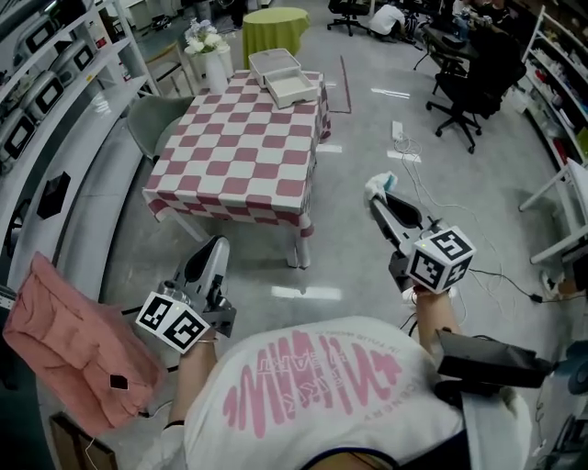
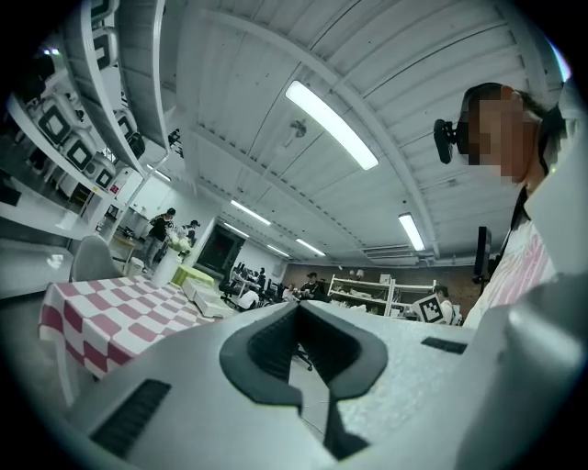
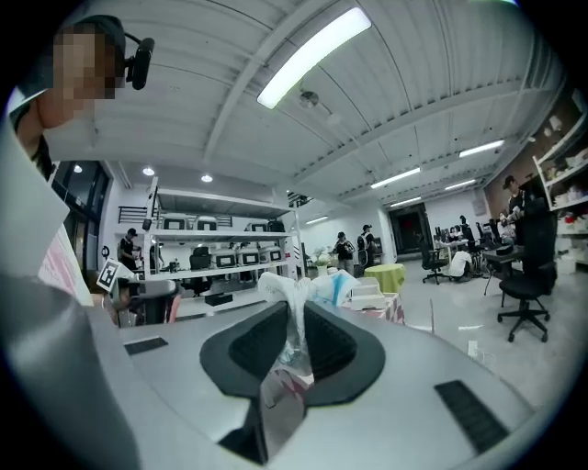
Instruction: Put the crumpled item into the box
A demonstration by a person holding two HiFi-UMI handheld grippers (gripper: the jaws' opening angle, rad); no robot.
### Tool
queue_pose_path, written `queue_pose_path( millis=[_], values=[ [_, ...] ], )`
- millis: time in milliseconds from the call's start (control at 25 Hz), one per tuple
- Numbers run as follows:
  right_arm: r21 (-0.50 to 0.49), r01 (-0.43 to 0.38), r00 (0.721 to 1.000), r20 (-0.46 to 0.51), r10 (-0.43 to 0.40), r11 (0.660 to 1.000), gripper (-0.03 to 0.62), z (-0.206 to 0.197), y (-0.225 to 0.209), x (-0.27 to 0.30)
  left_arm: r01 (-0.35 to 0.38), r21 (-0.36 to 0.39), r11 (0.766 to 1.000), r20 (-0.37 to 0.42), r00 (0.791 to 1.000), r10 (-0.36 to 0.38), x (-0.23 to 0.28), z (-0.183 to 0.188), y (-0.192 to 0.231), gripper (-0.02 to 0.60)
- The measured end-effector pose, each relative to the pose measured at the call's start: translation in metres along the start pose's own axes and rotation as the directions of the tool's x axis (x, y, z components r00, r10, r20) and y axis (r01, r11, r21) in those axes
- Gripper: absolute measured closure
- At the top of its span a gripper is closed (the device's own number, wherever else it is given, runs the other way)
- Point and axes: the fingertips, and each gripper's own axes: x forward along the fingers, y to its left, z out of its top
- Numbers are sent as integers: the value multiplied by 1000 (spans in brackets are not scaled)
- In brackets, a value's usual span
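Observation:
My right gripper (image 1: 384,204) is shut on a crumpled white and blue plastic item (image 1: 375,190), held in the air to the right of the table. In the right gripper view the crumpled item (image 3: 308,292) sticks up between the dark pads (image 3: 257,344) of the right gripper (image 3: 296,312). An open white box (image 1: 292,89) lies at the far end of the red-and-white checkered table (image 1: 248,156), with a second flat white box (image 1: 274,62) behind it. My left gripper (image 1: 213,252) hangs low near the table's front corner. The left gripper (image 2: 298,312) has its tips together and holds nothing.
A pink cloth (image 1: 73,340) lies at the lower left beside grey shelving (image 1: 55,83). A grey chair (image 1: 152,119) stands left of the table, with a vase of flowers (image 1: 207,41) and a green round table (image 1: 274,23) behind. Black office chairs (image 1: 469,83) and floor cables (image 1: 404,138) are at the right.

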Motion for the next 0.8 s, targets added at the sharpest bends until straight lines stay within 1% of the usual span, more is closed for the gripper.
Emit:
queue_pose_path(
  millis=[80, 160, 280, 360, 480, 600, 680, 800],
  values=[
    [-14, -14, 1000, -10, 14, 1000, 539, -1, -10, 9, 1, 4, 1000, -11, 1000, -1, 15, -4, 3, 575],
    [-8, -29, 999, -20, 29, 1000, 539, -6, -18, 16, -4, 13, 1000, -12, 1000, 4, 25, -10, 6, 575],
    [21, -40, 998, -41, 41, 999, 539, -21, -28, 25, -18, -11, 1000, -8, 1000, 18, 35, -26, 13, 575],
    [57, -36, 998, -58, 39, 998, 539, -36, -36, 34, -17, -30, 999, -42, 999, 16, 43, -42, 16, 575],
    [116, -25, 996, -79, 34, 993, 539, -58, -47, 51, -21, -39, 999, -99, 995, 17, 51, -63, 22, 575],
    [138, -20, 995, -91, 32, 990, 539, -70, -54, 67, -41, -49, 998, -123, 992, 34, 58, -72, 37, 575],
    [147, -11, 995, -98, 25, 989, 539, -76, -59, 77, -41, -61, 997, -134, 991, 32, 66, -74, 51, 575],
    [175, 15, 996, -94, 2, 984, 539, -78, -74, 98, -39, -76, 996, -126, 992, 29, 86, -71, 82, 575]
  ],
)
